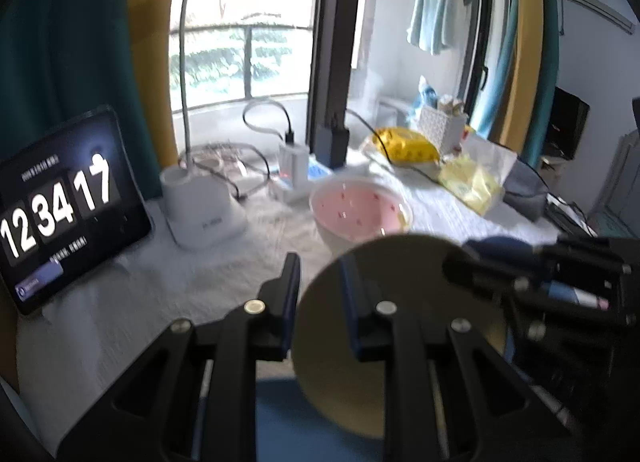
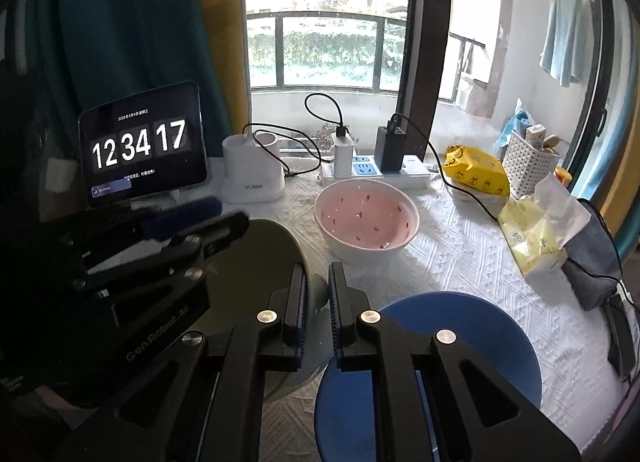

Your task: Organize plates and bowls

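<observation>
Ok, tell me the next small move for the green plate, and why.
Probably swing the green plate across over the blue plate and lower it to stack. The left claw seems clamped on its rim, holding it tilted, while the blue plate lies flat beside it. The right claw sits at the rim; whether it grips is unclear.
</observation>
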The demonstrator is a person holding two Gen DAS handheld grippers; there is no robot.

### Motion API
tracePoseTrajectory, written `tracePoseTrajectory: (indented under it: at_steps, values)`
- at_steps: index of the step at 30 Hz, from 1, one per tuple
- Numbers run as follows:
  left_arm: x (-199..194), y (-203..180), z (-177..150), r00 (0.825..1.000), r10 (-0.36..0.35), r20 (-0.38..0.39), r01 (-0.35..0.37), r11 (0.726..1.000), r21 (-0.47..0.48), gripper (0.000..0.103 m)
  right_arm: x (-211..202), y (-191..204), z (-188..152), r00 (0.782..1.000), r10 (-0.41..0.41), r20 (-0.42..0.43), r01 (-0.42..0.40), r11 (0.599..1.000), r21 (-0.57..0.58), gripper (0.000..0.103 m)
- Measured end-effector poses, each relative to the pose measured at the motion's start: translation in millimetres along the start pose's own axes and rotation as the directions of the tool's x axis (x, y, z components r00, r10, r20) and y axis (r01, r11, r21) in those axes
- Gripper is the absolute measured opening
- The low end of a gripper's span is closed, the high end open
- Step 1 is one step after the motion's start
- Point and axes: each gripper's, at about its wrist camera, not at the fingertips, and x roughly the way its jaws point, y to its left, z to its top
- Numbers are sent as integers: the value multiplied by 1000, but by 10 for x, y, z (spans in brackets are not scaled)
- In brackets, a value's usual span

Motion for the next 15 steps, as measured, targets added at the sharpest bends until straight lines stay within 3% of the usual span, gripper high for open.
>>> tracePoseTrajectory:
  at_steps: [9,15]
  values:
    - [256,161,-212,982,-90,-163,78,994,-82,22,45,-30,2,1000,-8,-5,8,1000,9,11]
    - [256,201,-231,984,-98,-151,82,990,-113,12,56,-40,-5,1000,-18,-5,18,1000,8,11]
